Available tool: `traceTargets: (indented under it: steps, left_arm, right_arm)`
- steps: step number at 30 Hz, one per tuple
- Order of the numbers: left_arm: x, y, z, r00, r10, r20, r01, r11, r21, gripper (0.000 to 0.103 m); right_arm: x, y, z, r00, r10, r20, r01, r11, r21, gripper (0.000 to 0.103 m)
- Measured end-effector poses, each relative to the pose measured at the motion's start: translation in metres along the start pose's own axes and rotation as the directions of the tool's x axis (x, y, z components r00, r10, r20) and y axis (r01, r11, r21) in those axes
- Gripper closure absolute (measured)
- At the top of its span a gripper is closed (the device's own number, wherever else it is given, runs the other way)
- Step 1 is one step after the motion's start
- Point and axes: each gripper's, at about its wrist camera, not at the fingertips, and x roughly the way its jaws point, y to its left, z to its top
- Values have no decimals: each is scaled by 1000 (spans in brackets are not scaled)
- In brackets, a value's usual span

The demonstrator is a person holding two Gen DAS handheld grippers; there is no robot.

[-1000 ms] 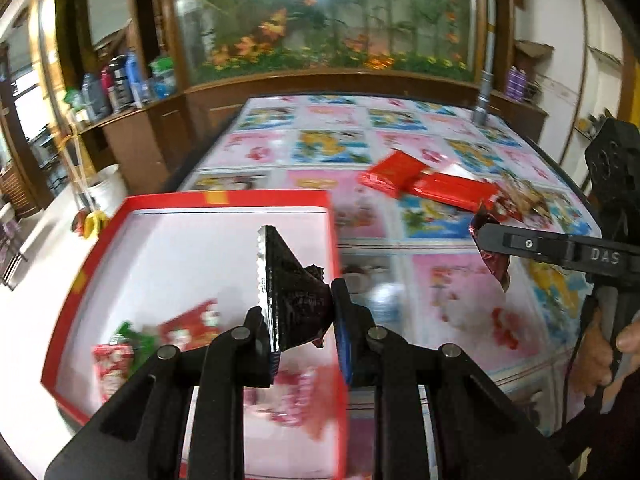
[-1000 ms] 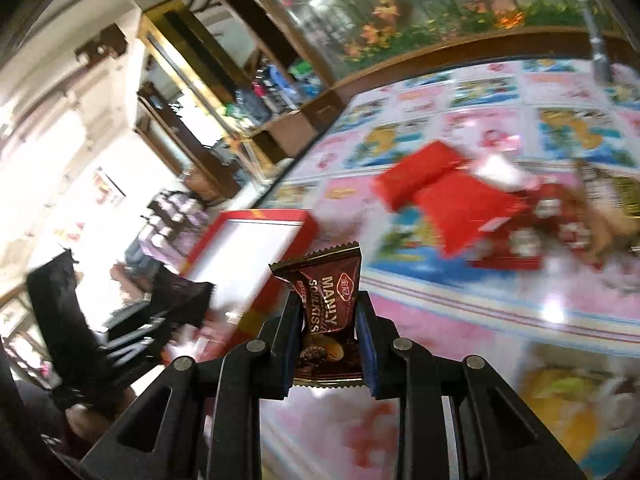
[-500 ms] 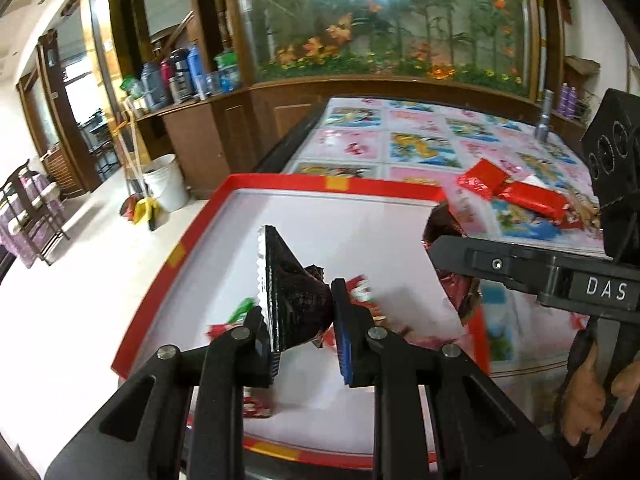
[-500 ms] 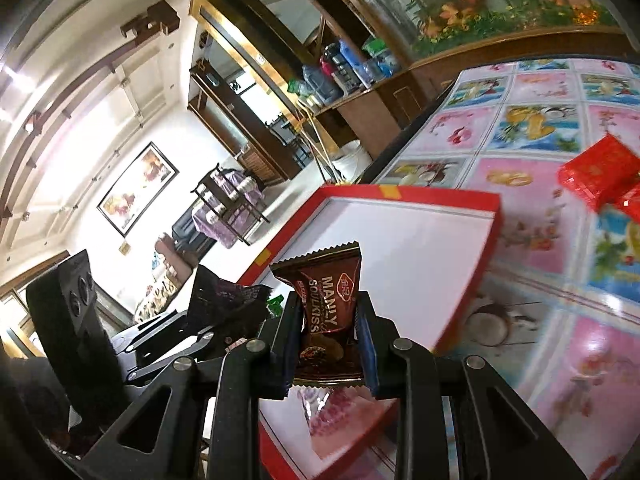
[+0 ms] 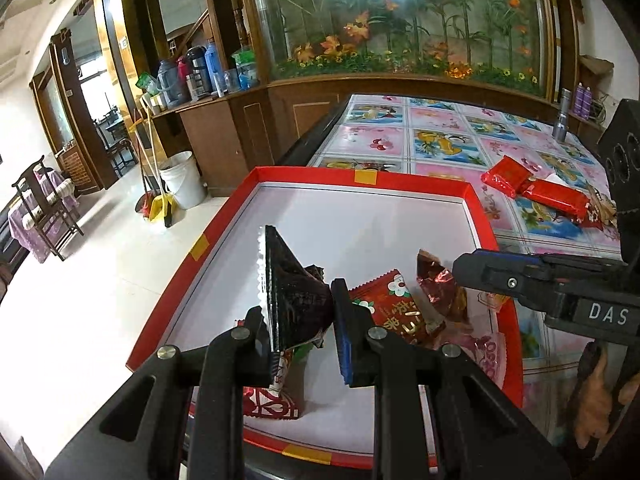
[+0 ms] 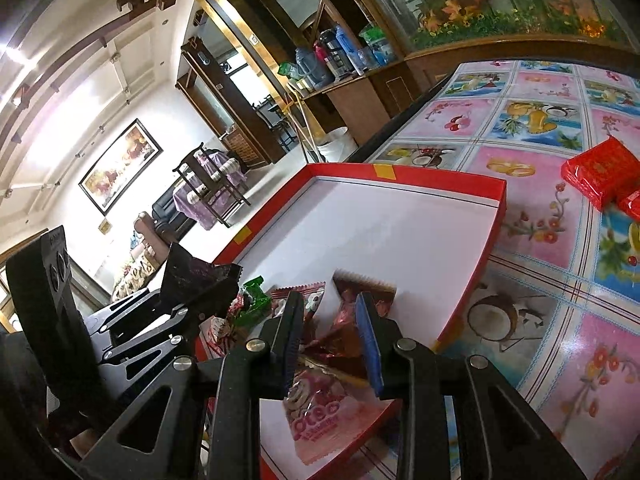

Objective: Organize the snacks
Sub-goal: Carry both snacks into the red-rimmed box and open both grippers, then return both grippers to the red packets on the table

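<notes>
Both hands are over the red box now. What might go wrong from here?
1. The right gripper has just been opening its jaws, with the brown chocolate packet loose between them near the right rim of the red box; it may bounce out.
2. The left gripper, shut on the black packet, sits close beside the right gripper; they might bump during release.

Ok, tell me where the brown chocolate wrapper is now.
Left wrist view, right of centre: the brown chocolate wrapper is in the red-rimmed white tray, beside a red packet.

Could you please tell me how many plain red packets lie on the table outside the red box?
2: the first red packet lies right of the red box's far corner, the second red packet touches it further right. Others may be hidden.
</notes>
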Motion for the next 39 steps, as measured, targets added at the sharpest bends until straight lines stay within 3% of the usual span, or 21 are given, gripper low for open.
traceTargets:
  steps: [9, 14, 18, 23, 28, 33, 39]
  left_arm:
    - [0, 8, 1, 999, 42, 14, -42, 999, -9, 81]
    - [-4, 17, 3, 993, 110, 48, -109, 994, -21, 57]
    - [-8, 28, 6, 988, 140, 68, -137, 990, -44, 46]
    - [-6, 31, 8, 996, 74, 44, -71, 995, -77, 33]
    - [-5, 3, 14, 1000, -14, 27, 15, 1000, -22, 31]
    - [-8, -38, 27, 996, -84, 20, 83, 995, 47, 31]
    - [-12, -101, 48, 986, -167, 4, 165, 975, 150, 26]
  right_arm:
    - [-3, 1, 0, 1000, -5, 3, 5, 1000, -6, 73]
    - [-5, -1, 0, 1000, -13, 8, 13, 1000, -1, 72]
    - [-7, -2, 1, 1000, -21, 15, 21, 1000, -2, 70]
    - [-19, -8, 3, 998, -31, 50, 30, 999, 19, 69]
    - [-52, -38, 11, 991, -71, 118, 62, 995, 78, 64]
    - [-122, -108, 18, 956, -190, 223, 145, 968, 203, 57]
    - [-208, -197, 13, 887, -360, 290, 240, 894, 378, 52]
